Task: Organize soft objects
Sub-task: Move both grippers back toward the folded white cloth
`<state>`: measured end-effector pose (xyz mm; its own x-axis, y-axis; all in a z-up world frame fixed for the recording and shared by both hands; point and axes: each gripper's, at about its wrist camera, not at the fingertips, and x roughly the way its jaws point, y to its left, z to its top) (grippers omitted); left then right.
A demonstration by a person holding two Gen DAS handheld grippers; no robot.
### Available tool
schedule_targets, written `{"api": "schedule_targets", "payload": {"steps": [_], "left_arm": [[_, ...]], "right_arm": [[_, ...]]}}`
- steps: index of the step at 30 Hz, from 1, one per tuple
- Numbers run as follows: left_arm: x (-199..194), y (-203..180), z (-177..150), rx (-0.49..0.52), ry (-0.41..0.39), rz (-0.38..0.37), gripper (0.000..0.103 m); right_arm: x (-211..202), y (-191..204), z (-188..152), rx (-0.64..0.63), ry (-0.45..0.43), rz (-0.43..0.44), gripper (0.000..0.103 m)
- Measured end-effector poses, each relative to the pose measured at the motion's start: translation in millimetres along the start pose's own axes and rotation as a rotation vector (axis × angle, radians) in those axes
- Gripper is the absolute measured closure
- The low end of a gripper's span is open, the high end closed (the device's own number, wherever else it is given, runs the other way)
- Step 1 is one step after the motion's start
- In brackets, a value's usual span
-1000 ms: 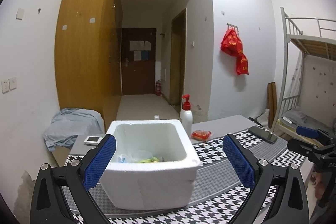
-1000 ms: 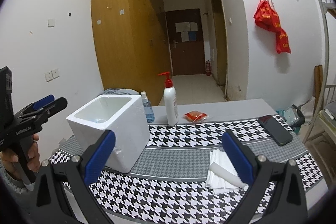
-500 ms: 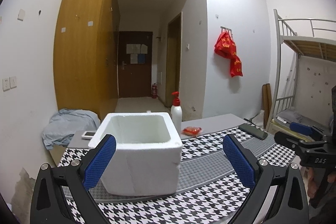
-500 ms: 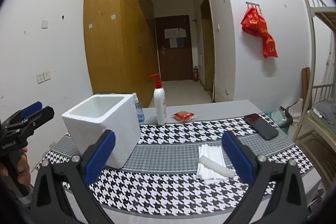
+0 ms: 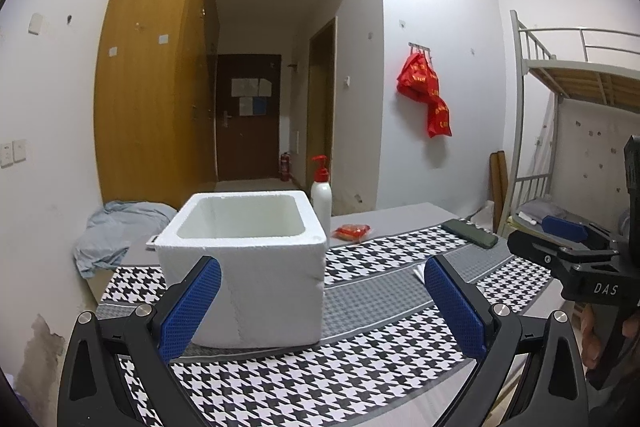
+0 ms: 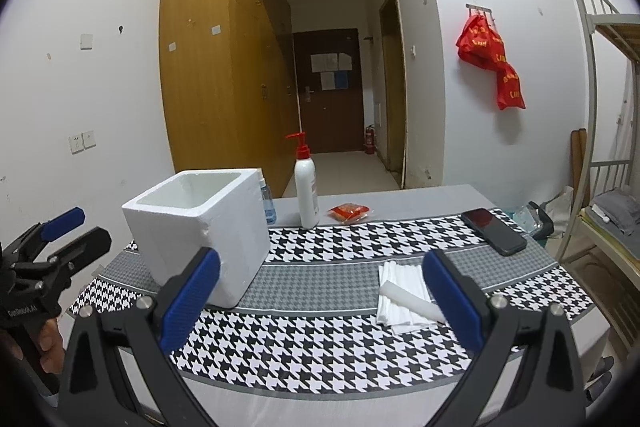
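Note:
A white foam box (image 5: 244,279) stands open-topped on the houndstooth tablecloth (image 5: 320,387), just beyond my left gripper (image 5: 322,307), which is open and empty. From this low angle the box's inside is hidden. In the right wrist view the foam box (image 6: 208,227) sits left of centre. A folded white cloth stack with a white roll on it (image 6: 404,295) lies by the right finger of my right gripper (image 6: 322,303), which is open and holds nothing. Each gripper shows in the other's view: the right gripper (image 5: 528,231) and the left gripper (image 6: 90,225), both held in hands.
Behind the box stand a red-topped pump bottle (image 6: 306,187) and a small blue bottle (image 6: 268,205). A red packet (image 6: 350,211) and a black phone (image 6: 492,231) lie toward the back right. A bunk bed (image 5: 560,107) is on the right, and a blue-grey cloth heap (image 5: 116,227) on the left.
Both grippers have drawn back from the table and dropped lower. The box's contents, seen from above a second ago, are now out of sight. Both stay open.

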<state>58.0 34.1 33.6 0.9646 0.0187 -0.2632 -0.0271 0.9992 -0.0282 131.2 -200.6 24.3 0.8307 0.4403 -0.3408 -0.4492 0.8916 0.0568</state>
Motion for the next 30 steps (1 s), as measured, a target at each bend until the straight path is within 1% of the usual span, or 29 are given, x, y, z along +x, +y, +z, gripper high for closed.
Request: {"api": "schedule_targets", "payload": {"steps": [12, 16, 24, 30], "left_arm": [[14.6, -16.0, -7.3, 0.008, 0.035, -0.051, 0.001], [24.8, -25.3, -9.8, 0.018, 0.050, -0.072, 0.001], [46.1, -44.7, -17.6, 0.026, 0.091, -0.139, 0.001], [53.4, -54.5, -21.9, 0.025, 0.075, -0.156, 0.001]], "right_arm": [[-0.3, -16.5, -6.5, 0.018, 0.011, -0.038, 0.001], [-2.4, -28.2, -9.7, 0.034, 0.013, -0.073, 0.001], [-6.3, -51.8, -19.6, 0.053, 0.045, -0.153, 0.001], [-1.1, -68.2, -28.1, 0.076, 0.069, -0.184, 0.001]]}}
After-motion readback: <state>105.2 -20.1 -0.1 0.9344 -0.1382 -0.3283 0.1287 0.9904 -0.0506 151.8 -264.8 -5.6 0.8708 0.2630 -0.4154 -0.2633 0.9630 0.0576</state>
